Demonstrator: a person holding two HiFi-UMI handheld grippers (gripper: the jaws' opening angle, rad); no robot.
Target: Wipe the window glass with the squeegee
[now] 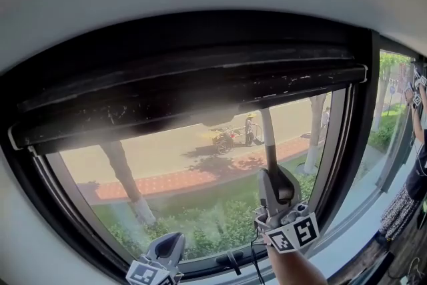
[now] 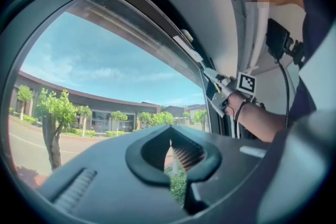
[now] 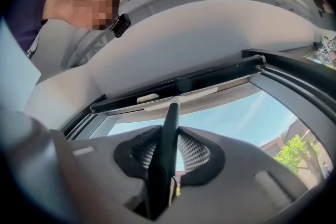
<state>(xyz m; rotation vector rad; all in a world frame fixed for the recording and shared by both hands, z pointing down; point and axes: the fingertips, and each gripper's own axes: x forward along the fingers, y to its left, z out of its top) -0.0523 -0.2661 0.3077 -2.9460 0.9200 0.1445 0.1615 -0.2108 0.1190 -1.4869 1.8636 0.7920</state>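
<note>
Right gripper (image 1: 277, 178): located at lower centre-right of the head view, jaws pinched onto the dark handle of the squeegee (image 1: 268, 137). In the right gripper view the handle (image 3: 169, 131) runs upright between the two ribbed pads and is held on both sides.

Squeegee position: the handle rises from the right gripper to the upper edge of the window glass (image 1: 200, 170). In the right gripper view the pale blade (image 3: 181, 98) lies crosswise against the top of the pane, just beneath the dark upper rail of the window frame (image 3: 210, 77).

Left gripper (image 1: 167, 249): located at the lower left of the head view, near the bottom edge of the pane and well apart from the squeegee. In the left gripper view (image 2: 169, 136) the jaw tips are pressed together with nothing between them.

The right gripper's marker cube (image 2: 247, 82) and the person's forearm (image 2: 257, 120) show at right of the left gripper view.
</note>
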